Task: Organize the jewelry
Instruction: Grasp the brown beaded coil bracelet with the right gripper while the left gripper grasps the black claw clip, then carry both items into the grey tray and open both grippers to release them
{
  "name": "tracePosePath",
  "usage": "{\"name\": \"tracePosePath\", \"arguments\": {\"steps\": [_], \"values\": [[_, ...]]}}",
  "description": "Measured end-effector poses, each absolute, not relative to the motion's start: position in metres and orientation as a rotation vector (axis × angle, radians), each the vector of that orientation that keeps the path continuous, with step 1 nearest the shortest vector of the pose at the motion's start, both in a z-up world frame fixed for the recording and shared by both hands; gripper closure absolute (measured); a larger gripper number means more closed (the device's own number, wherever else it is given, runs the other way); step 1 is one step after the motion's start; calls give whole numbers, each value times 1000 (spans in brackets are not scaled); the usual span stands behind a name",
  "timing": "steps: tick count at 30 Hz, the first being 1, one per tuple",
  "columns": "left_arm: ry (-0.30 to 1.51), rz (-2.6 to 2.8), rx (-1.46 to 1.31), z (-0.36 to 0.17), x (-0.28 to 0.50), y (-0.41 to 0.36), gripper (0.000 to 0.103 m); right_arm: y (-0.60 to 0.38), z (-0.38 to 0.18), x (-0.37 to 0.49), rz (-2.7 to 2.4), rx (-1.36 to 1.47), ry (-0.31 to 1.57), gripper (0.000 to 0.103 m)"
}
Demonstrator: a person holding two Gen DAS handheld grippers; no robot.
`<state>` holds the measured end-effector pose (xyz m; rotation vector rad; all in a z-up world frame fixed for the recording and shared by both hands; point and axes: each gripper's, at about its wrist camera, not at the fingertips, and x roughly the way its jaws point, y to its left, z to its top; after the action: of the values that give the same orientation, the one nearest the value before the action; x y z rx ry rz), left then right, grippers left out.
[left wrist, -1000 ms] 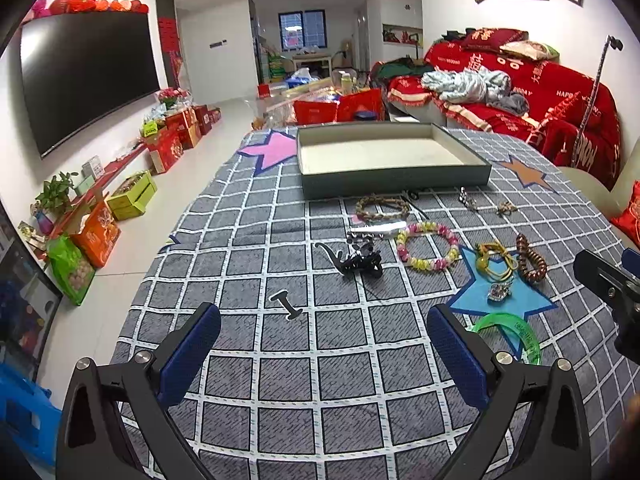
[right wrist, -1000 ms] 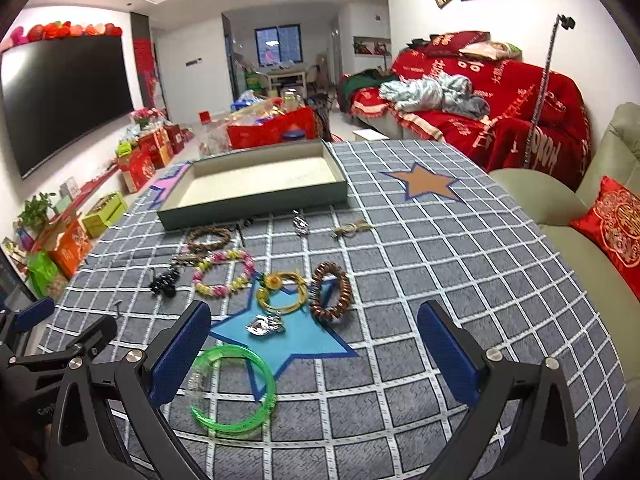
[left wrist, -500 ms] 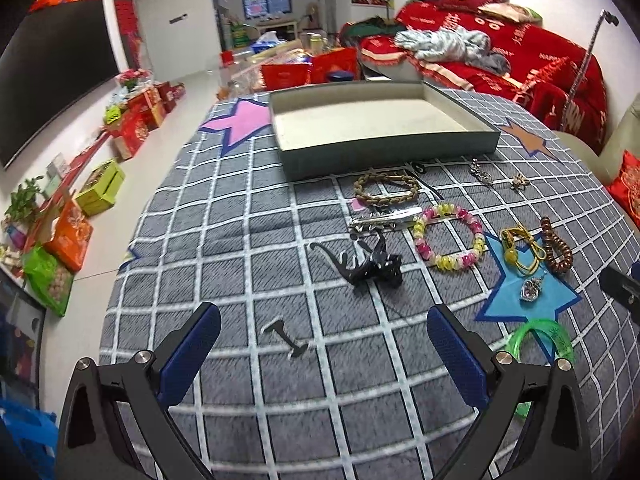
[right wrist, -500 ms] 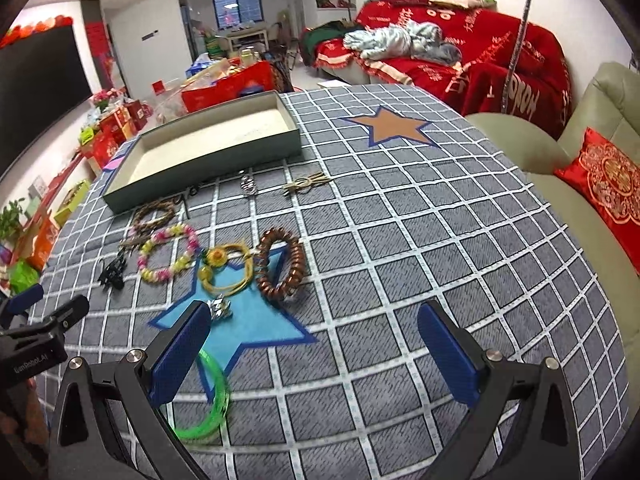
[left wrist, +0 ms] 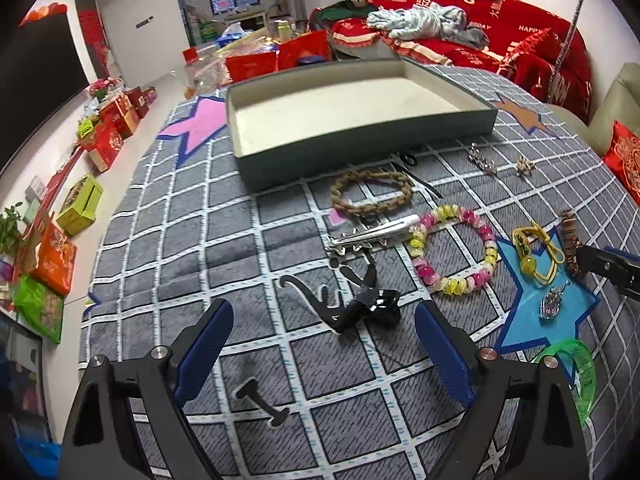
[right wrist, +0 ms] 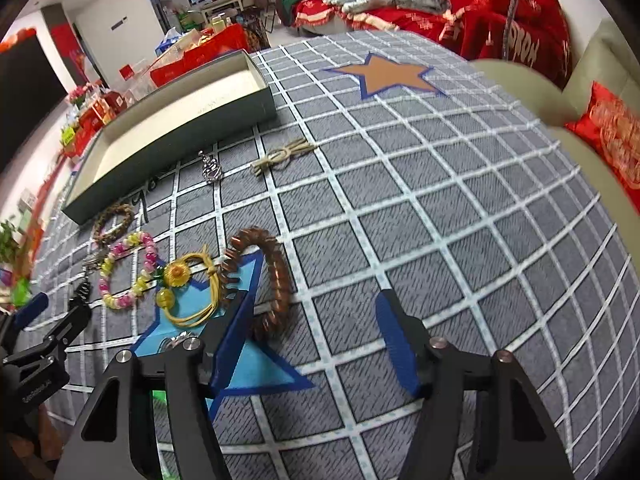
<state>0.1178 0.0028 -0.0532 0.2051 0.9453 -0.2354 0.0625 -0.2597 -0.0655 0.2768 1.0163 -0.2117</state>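
Two handheld grippers hover low over a grey grid-patterned cloth strewn with jewelry. Nearest the left gripper, whose blue-padded fingers stand wide apart and grasp nothing, a small black pin lies between the finger bases. Just beyond its fingertips sits a black hair claw, resting on the cloth and untouched.

The right gripper also has its fingers spread, holding nothing. Its left finger hangs over a blue star patch, and a brown beaded bracelet lies just ahead of it, partly on the star. A green bangle lies at the star's near point; in the right wrist view only a sliver of green shows beneath the gripper body. A small silver pendant rests on the star, with a yellow cord bracelet bearing amber beads beside the brown one.

Further out lie a pink-and-yellow bead bracelet, a silver hair clip touching its rim, and a braided tan bracelet. Past these sit a small silver charm and a knotted tan piece, possibly a cord tie, though the detail is too fine to be sure.

At the far edge of the spread stands an open, shallow grey box with a pale lining, with no jewelry visible inside. A red-covered sofa fills the background.
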Motion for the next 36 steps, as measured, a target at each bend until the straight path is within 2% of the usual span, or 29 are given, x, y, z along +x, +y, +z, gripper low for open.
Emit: {"name": "tracePosePath", "arguments": {"steps": [1,3,6,9,11,12,13,17,19,36], "values": [[948,-241,209,-55,118,1,0,-257,-66,64,-211,259,1021,38],[957,-254,218,-57,120,-1,7,-251,-67,68,-207,222,1029,40],[966,-258,216,-60,122,-4,8,-244,-68,70,-216,160,1038,44],[957,-278,211,-59,122,-6,22,-238,-67,70,-206,131,1038,55],[955,-295,209,-58,121,-8,36,-236,-66,71,-200,125,1038,79],[953,-313,208,-57,121,-9,50,-234,-65,72,-200,121,1040,85],[955,-320,209,-57,121,-11,50,-232,-65,72,-196,119,1042,91],[964,-349,171,-56,120,-6,54,-233,-63,70,-186,137,1031,91],[973,-362,142,-53,120,-1,62,-236,-61,67,-177,164,1020,91],[938,-403,64,-15,130,16,62,-235,-11,77,-77,240,914,91]]}}
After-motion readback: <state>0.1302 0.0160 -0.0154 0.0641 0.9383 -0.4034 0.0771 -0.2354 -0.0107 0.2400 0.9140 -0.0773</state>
